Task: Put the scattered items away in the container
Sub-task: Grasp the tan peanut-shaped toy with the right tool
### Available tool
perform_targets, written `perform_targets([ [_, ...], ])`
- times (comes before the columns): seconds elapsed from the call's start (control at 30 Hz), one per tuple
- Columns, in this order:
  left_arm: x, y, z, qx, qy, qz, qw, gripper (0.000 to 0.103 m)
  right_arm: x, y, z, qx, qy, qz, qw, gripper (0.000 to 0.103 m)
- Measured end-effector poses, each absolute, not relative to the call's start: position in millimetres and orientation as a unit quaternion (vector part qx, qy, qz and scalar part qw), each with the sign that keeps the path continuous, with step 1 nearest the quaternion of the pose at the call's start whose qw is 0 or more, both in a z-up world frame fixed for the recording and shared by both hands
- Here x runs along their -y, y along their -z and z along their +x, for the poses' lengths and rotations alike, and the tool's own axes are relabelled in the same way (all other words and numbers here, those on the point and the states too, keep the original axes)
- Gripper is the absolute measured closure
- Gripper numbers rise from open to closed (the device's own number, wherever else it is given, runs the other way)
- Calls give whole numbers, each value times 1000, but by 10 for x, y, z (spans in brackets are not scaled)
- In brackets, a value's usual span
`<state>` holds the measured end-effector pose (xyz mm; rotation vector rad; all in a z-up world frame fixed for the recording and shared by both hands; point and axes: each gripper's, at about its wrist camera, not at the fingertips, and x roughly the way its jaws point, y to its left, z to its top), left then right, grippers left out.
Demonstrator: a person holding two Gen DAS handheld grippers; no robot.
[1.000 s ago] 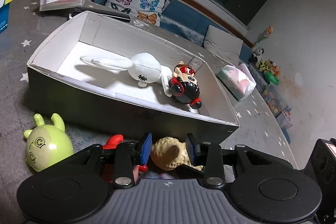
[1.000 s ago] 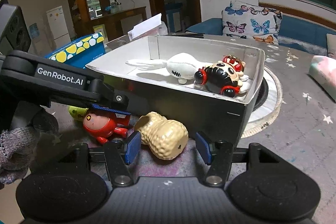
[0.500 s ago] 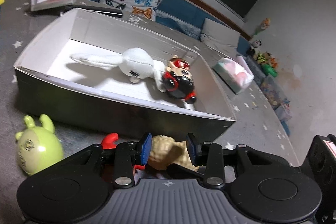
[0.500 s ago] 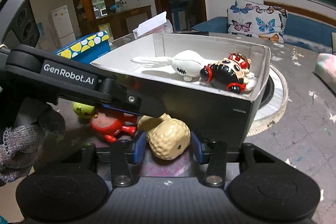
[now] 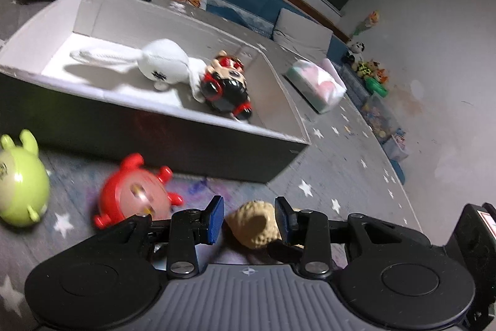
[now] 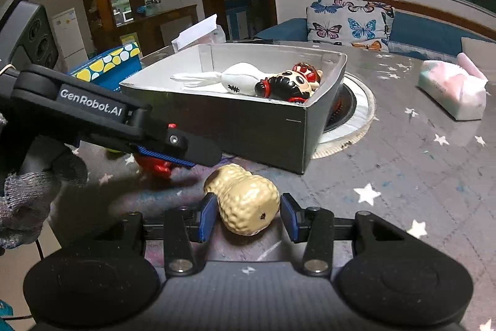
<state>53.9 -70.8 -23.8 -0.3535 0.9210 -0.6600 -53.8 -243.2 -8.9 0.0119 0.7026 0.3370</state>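
low | right gripper [image 6: 246,214] clamps peanut toy [image 6: 245,202] | left gripper [image 6: 192,152] open

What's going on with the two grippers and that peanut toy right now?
Right gripper closed around peanut toy, on table. Left gripper open, above it. Box just ahead; red toy alongside.

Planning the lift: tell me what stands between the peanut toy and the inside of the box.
The box's near wall rises between the peanut toy and the interior, so it must go over. The left gripper hangs close beside the toy. Nothing else visible blocks.
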Motion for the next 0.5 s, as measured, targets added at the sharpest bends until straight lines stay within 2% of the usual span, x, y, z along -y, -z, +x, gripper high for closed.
perform_targets([
  [0.5, 789, 407, 585, -462, 311, -198, 807, 66, 2372, 59, -552, -342, -186, -60, 919, 57],
])
